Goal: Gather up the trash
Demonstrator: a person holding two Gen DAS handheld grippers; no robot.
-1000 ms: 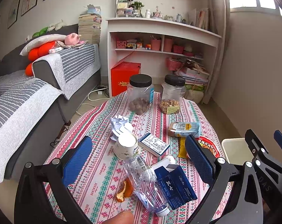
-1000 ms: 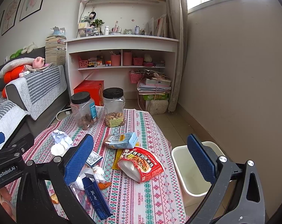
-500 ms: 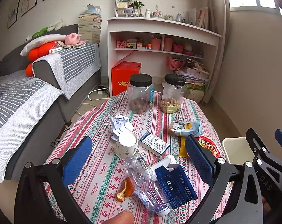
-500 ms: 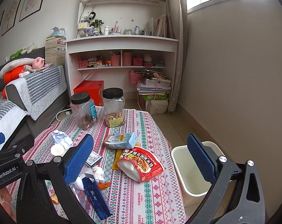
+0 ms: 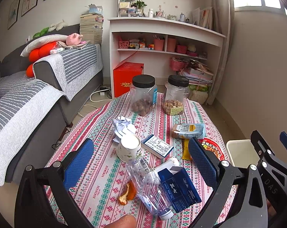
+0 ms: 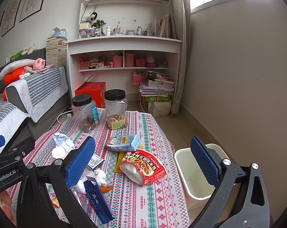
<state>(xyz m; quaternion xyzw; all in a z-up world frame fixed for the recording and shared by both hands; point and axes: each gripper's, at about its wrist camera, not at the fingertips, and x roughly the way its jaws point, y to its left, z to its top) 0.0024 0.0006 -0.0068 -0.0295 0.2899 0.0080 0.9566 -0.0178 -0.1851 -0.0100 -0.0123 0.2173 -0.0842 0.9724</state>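
Nothing on the desk [image 5: 97, 172] has shifted over the last second; both views match the earlier ones almost exactly, apart from a slight drift of my right tongs at the edge of the left view. So I read it as no collecting begun yet.

Left tongs [image 5: 143, 163]: spread wide, holding nothing, hovering over the near edge of the desk. Between the pads lie a crushed clear bottle [image 5: 149, 186], a dark blue carton [image 5: 179, 186] touching its right side, and a scrap of orange peel [image 5: 127, 191] just left of it. Farther in: an overturned paper cup [image 5: 129, 148], crumpled paper [image 5: 122, 125] behind it, a small white-and-blue box [image 5: 157, 146].

Right tongs [image 6: 143, 163]: also spread wide and empty. Red noodle packet [image 6: 143, 168] sits near the desk's right edge, a yellow wrapper [image 6: 119, 160] tucked under it, a pale blue milk carton [image 6: 123, 142] just beyond.

White bin [image 6: 181, 163] stands on the floor just off the right edge, open, apparently empty.

Two lidded nut jars [image 6: 115, 110] at the far edge: food, probably not trash; leave them.

Judgement: all trash is uncollected. The noodle packet is nearest the bin and looks like the easy first pick for the right side.
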